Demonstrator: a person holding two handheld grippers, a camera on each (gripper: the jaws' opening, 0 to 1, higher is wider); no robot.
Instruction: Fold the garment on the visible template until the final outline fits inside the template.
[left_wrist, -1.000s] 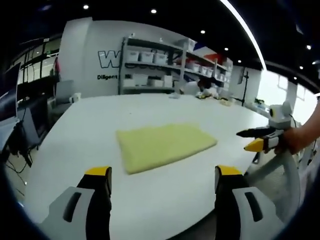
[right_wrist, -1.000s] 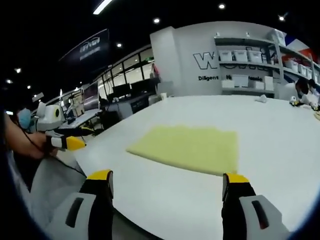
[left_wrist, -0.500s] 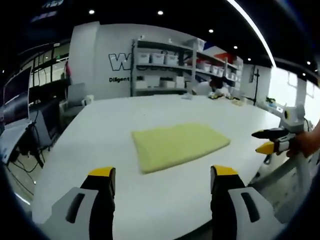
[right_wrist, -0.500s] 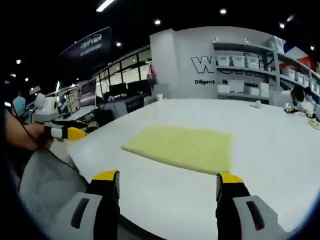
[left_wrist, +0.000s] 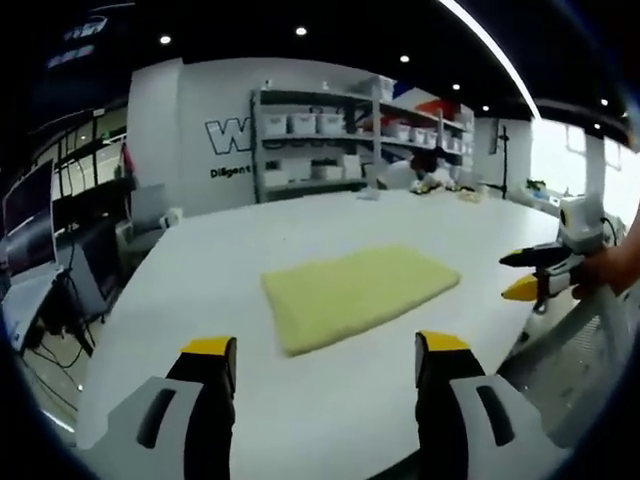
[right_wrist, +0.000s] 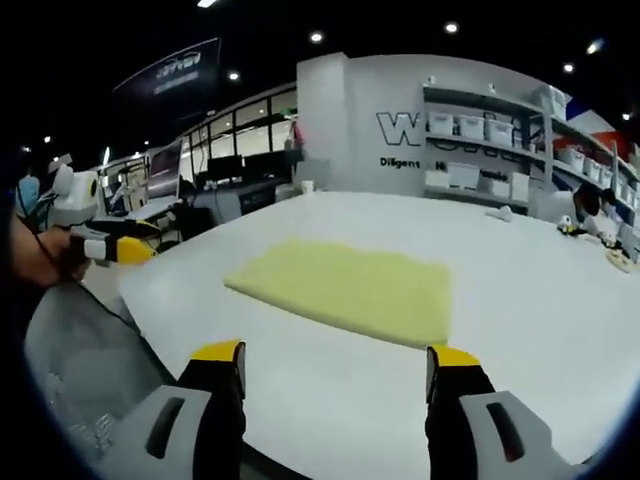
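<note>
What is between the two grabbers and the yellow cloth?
Nothing visible. Bare white table lies between the left hand-held gripper and the folded yellow garment. The same goes for the right hand-held gripper. Both are open, holding nothing.

- A wide white counter (left_wrist: 200, 290) spreads across the middle of both views.
- Metal shelving (left_wrist: 320, 130) with white bins stands at upper centre of the left gripper view, against a white wall with large dark lettering (left_wrist: 225, 135).
- A person (right_wrist: 592, 205) bends over the counter's far edge, right side of the right gripper view.
- Monitors (right_wrist: 165, 165) line the desks at upper left there.
- Round ceiling lights (right_wrist: 455, 27) dot the dark ceiling.
</note>
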